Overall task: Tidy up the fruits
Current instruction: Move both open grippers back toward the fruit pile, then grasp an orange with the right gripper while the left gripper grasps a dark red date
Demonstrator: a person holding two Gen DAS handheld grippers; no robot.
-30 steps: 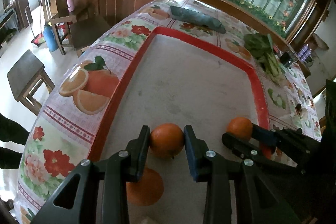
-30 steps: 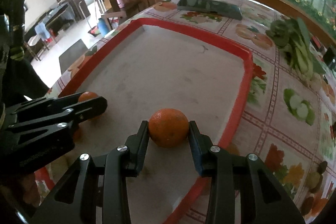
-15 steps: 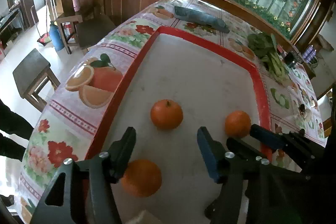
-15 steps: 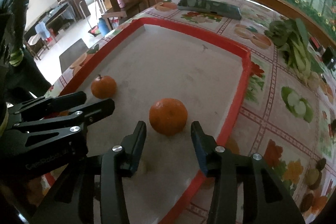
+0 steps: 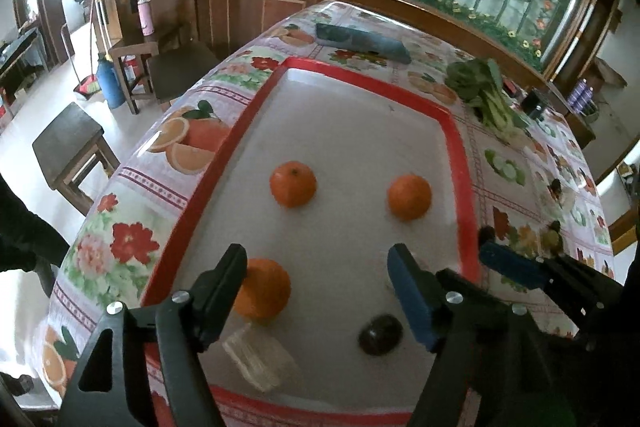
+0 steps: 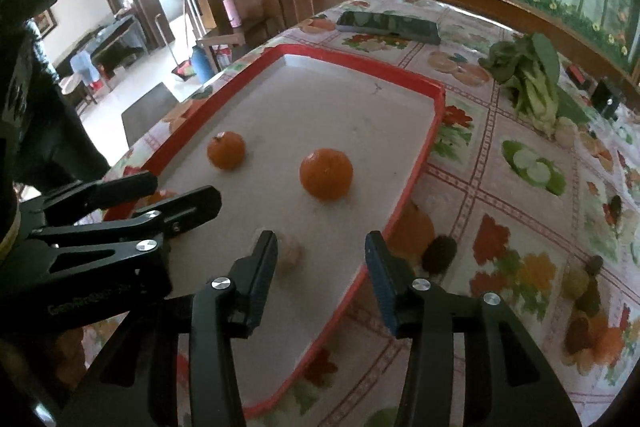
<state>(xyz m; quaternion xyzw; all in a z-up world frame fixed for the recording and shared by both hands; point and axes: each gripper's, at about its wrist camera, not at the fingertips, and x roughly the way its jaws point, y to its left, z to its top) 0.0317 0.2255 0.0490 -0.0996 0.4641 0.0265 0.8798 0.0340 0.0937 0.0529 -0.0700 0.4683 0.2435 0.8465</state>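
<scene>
Blurred, covered or cropped

In the left wrist view a dark fruit (image 5: 380, 335) and a pale wrapper (image 5: 260, 357) on the tray (image 5: 460, 155) are too smeared to identify, and the near orange (image 5: 266, 289) is partly covered by a finger of the left gripper (image 5: 316, 269). In the right wrist view a pale lump (image 6: 290, 253) is blurred; an orange (image 6: 418, 227) and a dark round thing (image 6: 440, 253) sit half behind the tray's rim. Both grippers' bodies run off the bottom edge.
</scene>
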